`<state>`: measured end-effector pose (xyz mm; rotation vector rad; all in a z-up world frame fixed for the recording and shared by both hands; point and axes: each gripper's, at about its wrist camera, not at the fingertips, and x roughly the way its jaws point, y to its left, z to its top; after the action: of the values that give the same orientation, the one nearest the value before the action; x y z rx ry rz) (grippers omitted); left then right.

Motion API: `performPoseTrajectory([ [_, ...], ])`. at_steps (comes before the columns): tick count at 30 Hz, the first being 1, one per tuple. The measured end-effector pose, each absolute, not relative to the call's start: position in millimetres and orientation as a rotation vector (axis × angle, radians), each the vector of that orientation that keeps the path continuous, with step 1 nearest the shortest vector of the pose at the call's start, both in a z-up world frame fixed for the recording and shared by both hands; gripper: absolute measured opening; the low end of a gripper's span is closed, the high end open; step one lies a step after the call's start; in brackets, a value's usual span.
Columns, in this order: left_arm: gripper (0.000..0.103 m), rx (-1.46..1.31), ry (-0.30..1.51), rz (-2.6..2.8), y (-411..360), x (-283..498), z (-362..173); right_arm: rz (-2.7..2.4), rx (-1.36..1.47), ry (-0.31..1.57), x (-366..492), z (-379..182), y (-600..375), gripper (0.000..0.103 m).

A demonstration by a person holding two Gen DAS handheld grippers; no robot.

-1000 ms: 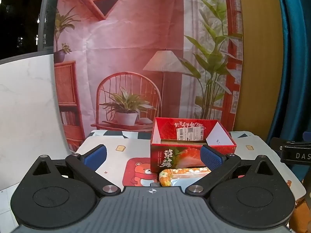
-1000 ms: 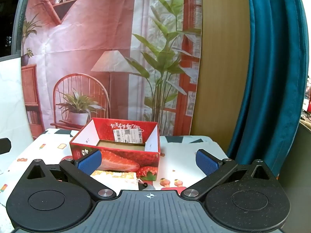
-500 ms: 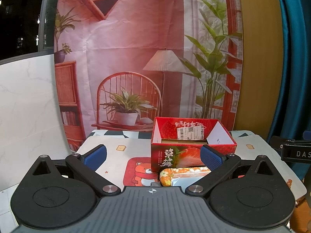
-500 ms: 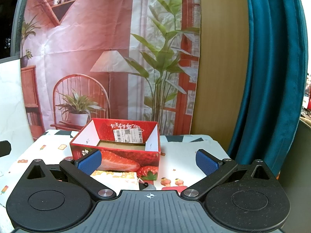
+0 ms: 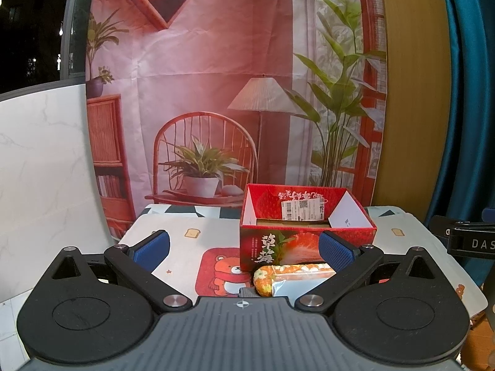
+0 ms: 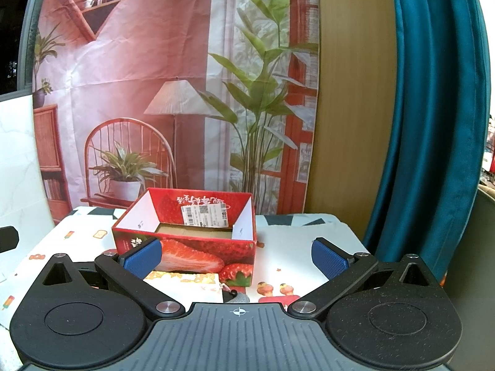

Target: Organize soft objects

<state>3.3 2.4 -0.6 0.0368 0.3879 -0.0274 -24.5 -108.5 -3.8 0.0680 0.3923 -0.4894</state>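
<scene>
the left tongs (image 5: 244,249) stand wide apart and hold nothing; their blue pads (image 5: 151,245) hover over the tabletop (image 5: 185,241) without touching anything. just ahead of them, low and toward their right finger, lies a soft orange floral pouch (image 5: 290,279) in a clear wrapper, flat on the tabletop and right up against the front wall of the red strawberry box (image 5: 278,247). a small grey object (image 5: 246,292) shows at the pouch's near end, too hidden to tell what it is.

the right tongs (image 6: 236,255) are also spread wide and empty. from here the pouch (image 6: 185,279) sits ahead of their left finger, and the box (image 6: 198,247) stands just beyond it, left of their centre line.

the box is open at the top, its flaps folded inward; its cardboard floor (image 6: 195,234) looks bare as far as the near wall allows, with a white barcode label (image 6: 204,216) stuck on the inner back wall.

ahead of the right tongs' right finger the printed tabletop is free up to its far edge. beyond the box hangs a printed backdrop (image 5: 216,92), with a teal curtain (image 6: 433,123) to the right. the other tool's black body (image 5: 464,241) pokes in at the right of the left view.
</scene>
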Motion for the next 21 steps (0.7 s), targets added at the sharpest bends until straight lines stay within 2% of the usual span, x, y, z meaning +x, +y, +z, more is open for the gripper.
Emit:
performPoseTrajectory([
  [21,0.103,0.034,0.394,-0.025,2.8,4.1,-1.9,-0.488,0.073,0.394,-25.6,-2.7,-107.8,0.103],
])
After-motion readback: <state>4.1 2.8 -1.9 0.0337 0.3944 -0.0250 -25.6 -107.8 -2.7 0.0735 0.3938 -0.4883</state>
